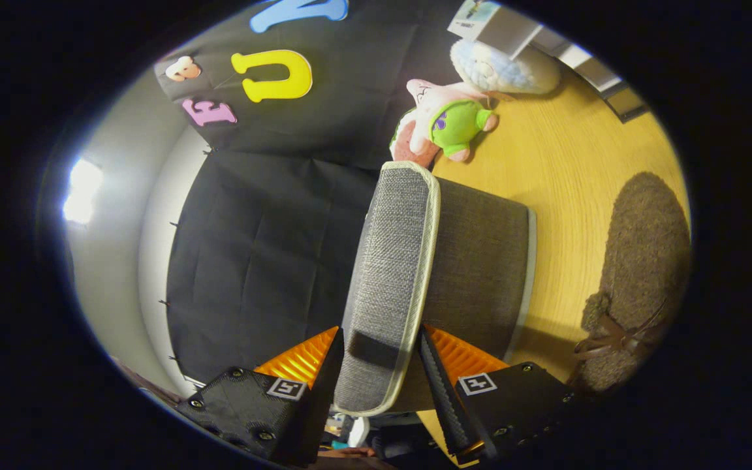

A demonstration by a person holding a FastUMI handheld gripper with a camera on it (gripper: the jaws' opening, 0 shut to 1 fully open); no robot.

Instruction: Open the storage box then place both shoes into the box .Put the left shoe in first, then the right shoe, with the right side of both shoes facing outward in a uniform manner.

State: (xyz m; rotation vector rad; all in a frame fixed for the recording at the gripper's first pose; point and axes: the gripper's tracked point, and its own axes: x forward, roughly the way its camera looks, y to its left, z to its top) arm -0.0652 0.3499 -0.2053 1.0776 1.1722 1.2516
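My gripper [381,339] is shut on the front edge of the grey fabric lid [392,261] of the storage box [484,261]. Both black fingers press the lid's sides near its black pull tab [373,349]. The lid, trimmed in white piping, stands lifted away from the box body, which rests on the wooden table [578,156]. A brown fuzzy shoe [647,261] with a brown bow [617,336] lies on the table beside the box, off my right finger. The inside of the box is hidden by the lid.
Beyond the box, a pink plush toy in green shorts [448,124] lies on the table, and a pale blue fluffy item [503,68] lies past it. A white box [500,26] stands at the table's far end. Black cloth covers the wall behind the lid.
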